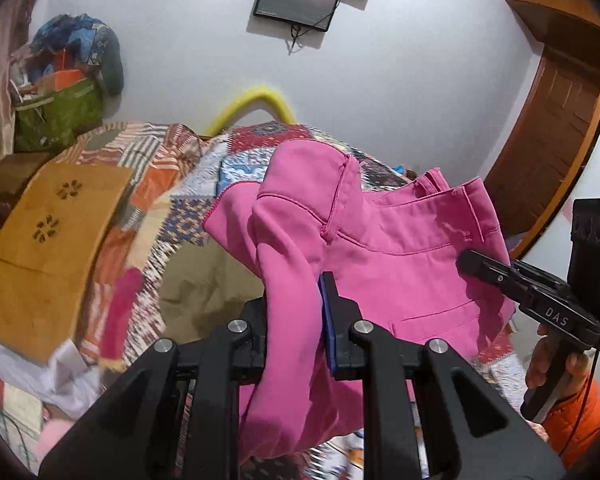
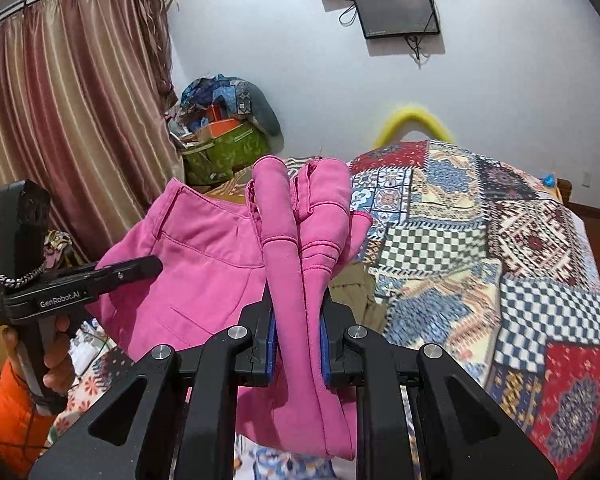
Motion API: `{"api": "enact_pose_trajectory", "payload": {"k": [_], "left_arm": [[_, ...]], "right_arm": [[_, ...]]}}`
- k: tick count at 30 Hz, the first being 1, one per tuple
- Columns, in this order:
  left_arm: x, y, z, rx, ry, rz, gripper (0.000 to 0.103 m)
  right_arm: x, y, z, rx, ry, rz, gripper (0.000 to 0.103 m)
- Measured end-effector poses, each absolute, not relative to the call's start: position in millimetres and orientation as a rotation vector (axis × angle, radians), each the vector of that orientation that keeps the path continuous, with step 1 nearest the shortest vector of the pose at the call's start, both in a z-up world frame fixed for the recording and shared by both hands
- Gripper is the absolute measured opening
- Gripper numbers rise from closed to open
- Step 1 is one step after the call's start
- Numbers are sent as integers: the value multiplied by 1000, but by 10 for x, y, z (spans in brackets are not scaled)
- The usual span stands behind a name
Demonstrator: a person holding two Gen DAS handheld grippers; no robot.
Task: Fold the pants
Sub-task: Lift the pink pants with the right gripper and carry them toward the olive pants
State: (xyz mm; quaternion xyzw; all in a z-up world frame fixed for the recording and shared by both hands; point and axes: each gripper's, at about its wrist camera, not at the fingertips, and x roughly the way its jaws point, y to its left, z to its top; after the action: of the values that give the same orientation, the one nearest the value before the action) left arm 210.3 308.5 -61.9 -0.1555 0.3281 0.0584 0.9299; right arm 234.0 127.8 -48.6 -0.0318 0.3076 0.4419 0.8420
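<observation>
Between both grippers' clamped jaws, bunched pink pants

We are in a home bedroom: a bed under a patchwork quilt fills the room, striped curtains hang at one side, two dark screens are fixed to the white wall, and a heap of bags and cloth sits in the corner by a wooden door.

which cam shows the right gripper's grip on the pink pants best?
Right wrist: the right gripper is shut on bunched folds of the pink pants, both blue pads visible. Left wrist shows that gripper only side-on against the cloth, pads hidden.
</observation>
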Motion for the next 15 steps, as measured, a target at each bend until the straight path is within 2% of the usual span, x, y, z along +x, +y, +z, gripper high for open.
{"api": "enact_pose_trajectory", "payload": {"k": [8,15], "left_arm": [[2505,3569,-924,-356,700,160,18],[2909,3835,-1368,-399,772,155,18]], "right_arm": [[2585,1655,-734,-78,670,911,14],[2848,1835,-1104,-25,759,878,14]]}}
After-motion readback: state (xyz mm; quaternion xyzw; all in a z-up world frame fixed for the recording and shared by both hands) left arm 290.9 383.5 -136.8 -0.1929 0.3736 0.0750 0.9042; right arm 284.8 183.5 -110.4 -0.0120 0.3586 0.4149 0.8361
